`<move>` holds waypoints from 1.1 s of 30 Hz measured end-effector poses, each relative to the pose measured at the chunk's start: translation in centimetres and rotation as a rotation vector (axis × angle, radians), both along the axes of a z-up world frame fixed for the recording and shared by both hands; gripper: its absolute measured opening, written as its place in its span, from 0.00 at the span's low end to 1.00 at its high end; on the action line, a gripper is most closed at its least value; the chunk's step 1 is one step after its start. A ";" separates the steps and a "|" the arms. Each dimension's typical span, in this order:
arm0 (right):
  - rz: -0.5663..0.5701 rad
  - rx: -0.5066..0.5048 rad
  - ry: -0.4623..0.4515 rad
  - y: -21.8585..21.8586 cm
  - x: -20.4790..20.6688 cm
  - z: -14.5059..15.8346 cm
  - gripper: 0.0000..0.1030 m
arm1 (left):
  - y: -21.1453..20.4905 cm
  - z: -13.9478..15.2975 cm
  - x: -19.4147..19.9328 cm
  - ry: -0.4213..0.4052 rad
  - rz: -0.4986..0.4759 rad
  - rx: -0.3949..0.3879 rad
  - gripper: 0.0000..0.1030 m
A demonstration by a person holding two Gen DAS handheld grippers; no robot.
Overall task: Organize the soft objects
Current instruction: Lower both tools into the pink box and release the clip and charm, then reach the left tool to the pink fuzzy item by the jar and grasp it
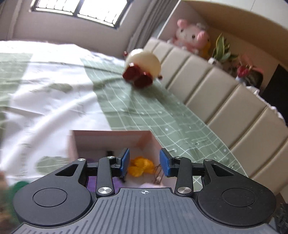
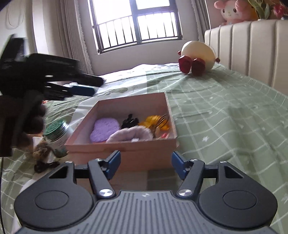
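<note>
A pink open box [image 2: 124, 149] sits on the green checked bed. It holds a purple sponge [image 2: 104, 130], a lilac fluffy scrunchie [image 2: 129, 136], a black clip [image 2: 130, 121] and a yellow soft item [image 2: 154, 121]. My right gripper [image 2: 145, 166] is open and empty just in front of the box's near wall. My left gripper [image 1: 144, 162] is open and empty above the box [image 1: 108, 138], over the yellow item [image 1: 140, 165]; it also shows blurred at the left of the right wrist view [image 2: 79, 86]. A cream and red plush [image 2: 197, 55] lies by the headboard.
A green-capped jar [image 2: 56, 136] and dark fluffy items [image 2: 43, 158] lie left of the box. A padded beige headboard [image 2: 252, 50] runs along the right, with a pink plush [image 2: 232, 10] and potted plants [image 1: 221, 48] on the ledge behind it. A barred window [image 2: 133, 23] is at the back.
</note>
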State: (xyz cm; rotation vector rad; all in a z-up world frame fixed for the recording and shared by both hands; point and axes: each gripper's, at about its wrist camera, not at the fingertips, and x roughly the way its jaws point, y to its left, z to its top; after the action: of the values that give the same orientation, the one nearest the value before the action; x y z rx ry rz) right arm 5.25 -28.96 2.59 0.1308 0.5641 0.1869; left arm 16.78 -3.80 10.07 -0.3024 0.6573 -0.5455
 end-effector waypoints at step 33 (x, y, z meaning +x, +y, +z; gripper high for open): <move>0.146 -0.191 0.090 10.6 -3.2 -5.0 0.86 | 17.2 -1.9 -11.5 -0.065 0.295 0.086 0.40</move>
State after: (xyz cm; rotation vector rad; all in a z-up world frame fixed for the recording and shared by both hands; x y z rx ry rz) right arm 2.10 -18.35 -2.46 -0.0887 0.6783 0.2691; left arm 5.27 13.39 8.20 -0.2937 0.5595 -0.2435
